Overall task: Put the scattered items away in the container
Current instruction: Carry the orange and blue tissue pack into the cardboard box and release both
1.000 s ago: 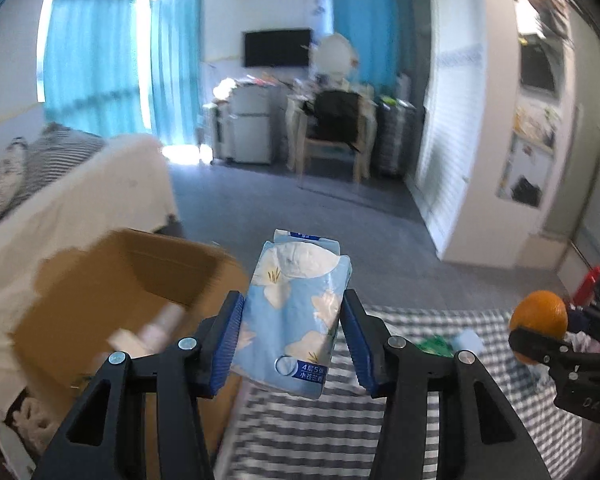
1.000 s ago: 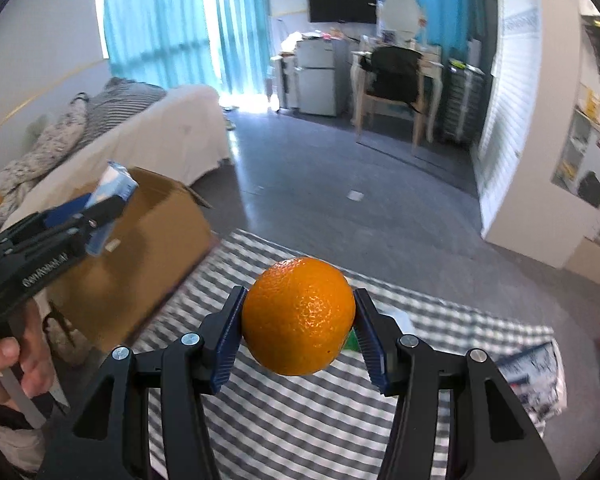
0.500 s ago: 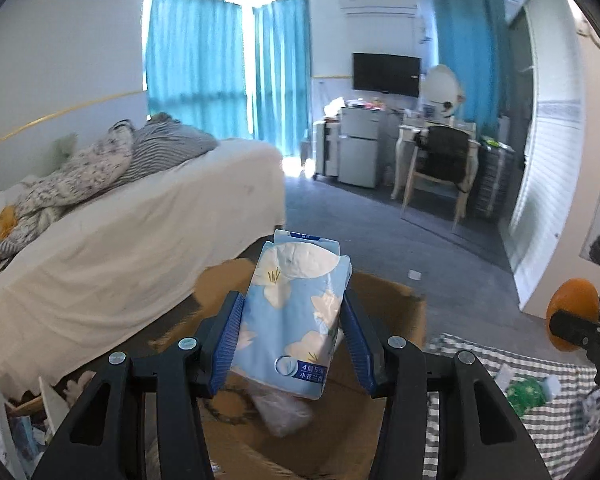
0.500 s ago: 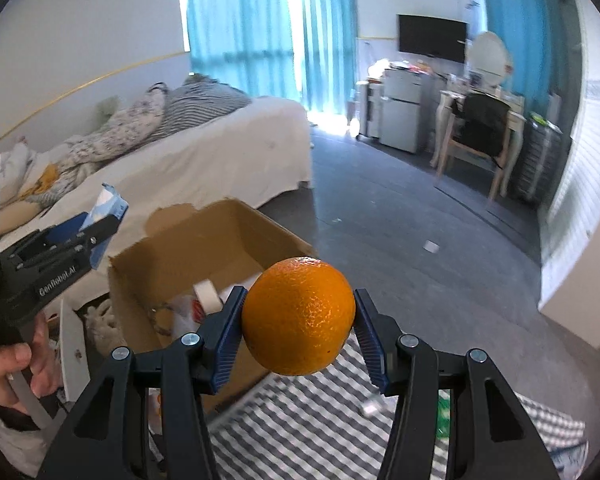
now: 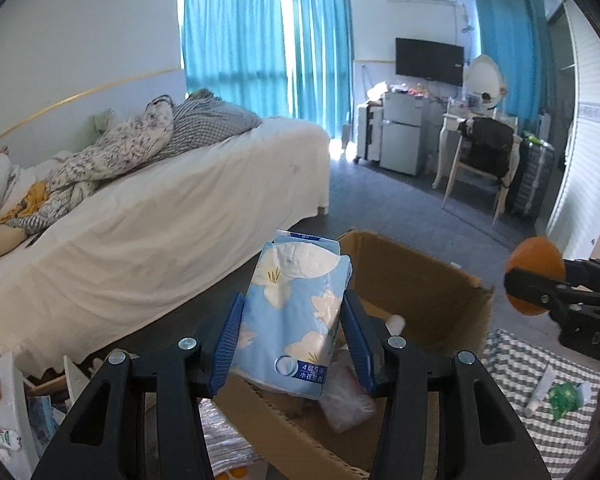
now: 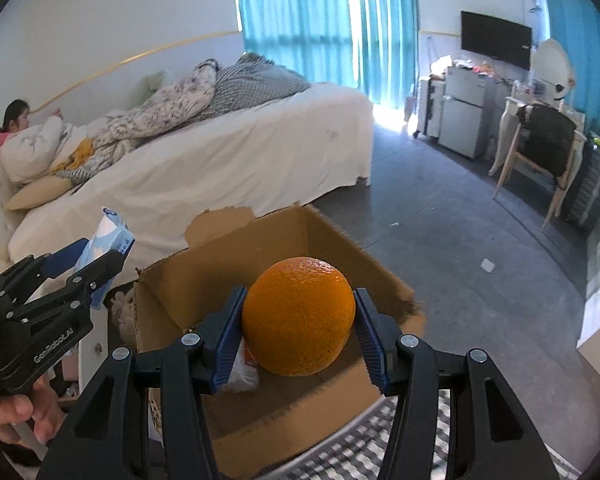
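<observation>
Open brown cardboard box (image 6: 300,236) on the floor beside the white-sheeted bed (image 5: 148,216); its contents are largely hidden behind both tools, and only a crumpled clear plastic bag (image 5: 346,398) is discernible. Left gripper (image 5: 292,334), clenched on the upright pale-blue flower-printed tissue pack (image 5: 296,316), hangs over the box's near edge. Right gripper (image 6: 299,326) clamps the round orange fruit (image 6: 299,320) between its 2 blue pads above the box interior.

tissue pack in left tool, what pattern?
Light blue with white flowers on the tissue pack; clearest in the left wrist view.
</observation>
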Available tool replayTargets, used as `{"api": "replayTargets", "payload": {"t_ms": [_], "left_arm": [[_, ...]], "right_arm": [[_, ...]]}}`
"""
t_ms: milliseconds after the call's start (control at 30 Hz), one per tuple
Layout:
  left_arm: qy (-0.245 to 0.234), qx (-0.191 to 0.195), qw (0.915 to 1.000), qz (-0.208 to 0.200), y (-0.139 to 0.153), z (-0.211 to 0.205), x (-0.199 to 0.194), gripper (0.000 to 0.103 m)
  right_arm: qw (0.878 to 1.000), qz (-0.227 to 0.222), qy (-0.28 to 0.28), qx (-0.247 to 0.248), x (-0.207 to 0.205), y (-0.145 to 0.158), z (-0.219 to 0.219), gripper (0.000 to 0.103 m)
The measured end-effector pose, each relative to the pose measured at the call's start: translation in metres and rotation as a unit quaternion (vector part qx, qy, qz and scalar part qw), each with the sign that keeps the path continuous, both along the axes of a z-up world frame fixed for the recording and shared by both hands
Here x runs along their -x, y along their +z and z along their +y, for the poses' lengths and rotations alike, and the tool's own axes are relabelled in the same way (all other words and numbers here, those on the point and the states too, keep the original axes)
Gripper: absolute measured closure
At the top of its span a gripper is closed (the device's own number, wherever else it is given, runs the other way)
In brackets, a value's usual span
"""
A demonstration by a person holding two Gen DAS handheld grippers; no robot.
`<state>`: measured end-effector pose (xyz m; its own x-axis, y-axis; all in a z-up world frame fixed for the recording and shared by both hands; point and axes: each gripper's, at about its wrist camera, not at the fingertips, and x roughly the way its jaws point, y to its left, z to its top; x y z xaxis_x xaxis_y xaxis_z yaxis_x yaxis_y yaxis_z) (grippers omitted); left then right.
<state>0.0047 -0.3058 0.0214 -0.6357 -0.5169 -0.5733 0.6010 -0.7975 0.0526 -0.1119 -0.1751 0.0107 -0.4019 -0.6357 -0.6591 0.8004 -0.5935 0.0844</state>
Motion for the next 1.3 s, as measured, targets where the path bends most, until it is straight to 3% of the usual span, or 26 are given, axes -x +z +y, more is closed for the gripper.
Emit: {"api": "replayTargets", "payload": {"t_ms": [333, 700, 833, 967, 1167, 1300], "left_arm": [[0.004, -0.01, 0.9995, -0.031, -0.027, -0.006, 0.011, 0.053], [0.001, -0.011, 0.999, -0.044, -0.037, -0.005, 0.022, 0.052], [0.0, -0.011, 0.999, -0.044, -0.037, -0.006, 0.023, 0.051], [-0.002, -0.011, 0.9989, -0.045, -0.037, -0.006, 0.027, 0.05], [-0.012, -0.014, 0.9984, -0.053, -0.041, -0.002, 0.033, 0.038], [-0.017, -0.011, 0.9987, -0.046, -0.039, 0.002, 0.032, 0.018]], "right_arm": [[0.999, -0.026, 0.011, -0.018, 0.022, -0.034, -0.026, 0.051], [0.999, -0.036, 0.001, -0.029, 0.038, -0.046, -0.029, 0.049], [1.0, -0.013, -0.01, -0.018, 0.035, -0.034, -0.024, 0.026], [1.0, -0.003, -0.015, -0.015, 0.032, -0.027, -0.019, 0.025], [0.999, -0.002, -0.031, -0.013, 0.033, -0.022, -0.008, 0.025], [0.999, -0.001, -0.038, -0.012, 0.034, -0.019, 0.0, 0.025]]}}
